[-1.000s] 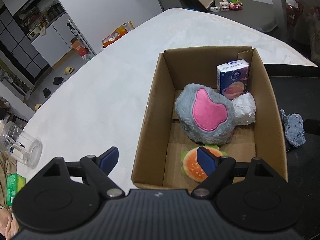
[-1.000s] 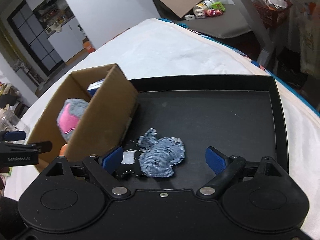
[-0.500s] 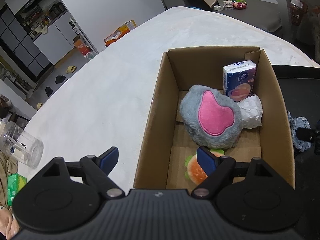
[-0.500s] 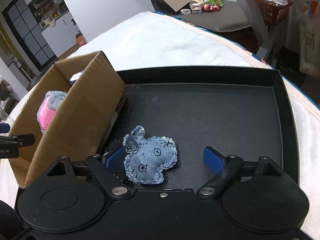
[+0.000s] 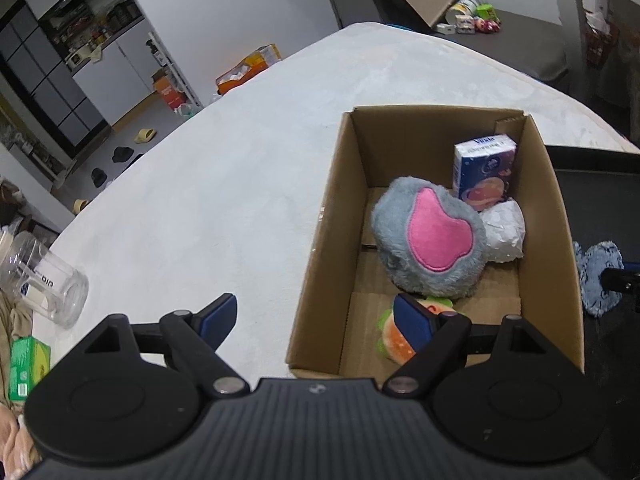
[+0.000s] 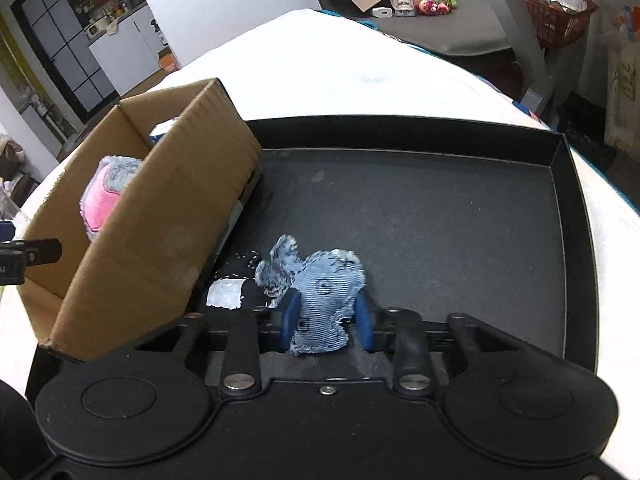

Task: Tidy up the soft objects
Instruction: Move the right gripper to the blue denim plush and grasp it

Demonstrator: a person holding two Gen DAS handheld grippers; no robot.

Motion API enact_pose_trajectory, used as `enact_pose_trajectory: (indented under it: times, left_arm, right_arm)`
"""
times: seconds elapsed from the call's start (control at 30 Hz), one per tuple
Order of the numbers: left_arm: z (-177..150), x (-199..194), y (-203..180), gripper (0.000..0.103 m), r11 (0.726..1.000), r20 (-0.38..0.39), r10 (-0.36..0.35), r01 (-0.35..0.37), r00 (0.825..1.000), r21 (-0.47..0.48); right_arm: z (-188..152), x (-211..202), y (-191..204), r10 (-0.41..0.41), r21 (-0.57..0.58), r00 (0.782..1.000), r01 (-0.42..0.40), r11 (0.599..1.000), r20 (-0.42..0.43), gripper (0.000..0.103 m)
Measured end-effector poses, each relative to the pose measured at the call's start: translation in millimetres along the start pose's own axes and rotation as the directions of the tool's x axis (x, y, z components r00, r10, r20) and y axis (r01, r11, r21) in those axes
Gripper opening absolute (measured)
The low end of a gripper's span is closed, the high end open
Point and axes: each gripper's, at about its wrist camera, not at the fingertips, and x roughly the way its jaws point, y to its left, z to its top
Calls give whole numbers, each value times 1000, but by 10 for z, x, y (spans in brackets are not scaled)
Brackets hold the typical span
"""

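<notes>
- Blue denim stuffed toy [image 6: 326, 300] sitting low over black tray [image 6: 440, 216], pinched between closed right gripper [image 6: 326, 320] fingers.
- Left gripper [image 5: 316, 316] hovering spread wide, holding nothing, straddling near corner of brown cardboard box [image 5: 324, 248].

A clear plastic jar [image 5: 42, 280] lies on its side at the left edge of the white tabletop [image 5: 208, 200], with a green carton [image 5: 28, 366] just below it. Beyond the tabletop, slippers [image 5: 145, 135] sit on the floor near white cabinets [image 5: 116, 72], and an orange basket [image 6: 560, 10] stands at the far right
</notes>
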Motion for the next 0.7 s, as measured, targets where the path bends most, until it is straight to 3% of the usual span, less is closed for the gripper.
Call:
enact_pose_trajectory:
  times: [0.2,0.27,0.7]
  left_arm:
    - [-20,0,85,84,999,6,-4,4,1000,-42]
    - [-23,1,100,84,999,11,-6,7,1000,-51]
    - [-126,49,151,84,993,32,-42,45,999,-107]
  right_arm:
    - [5,-25,24,-6,7,1000,6,1000,12,17]
    - [12,-46,27,-7,15,1000,7,1000,17,6]
    - [122,-346,155,-8,-17,996,10,1000,84,2]
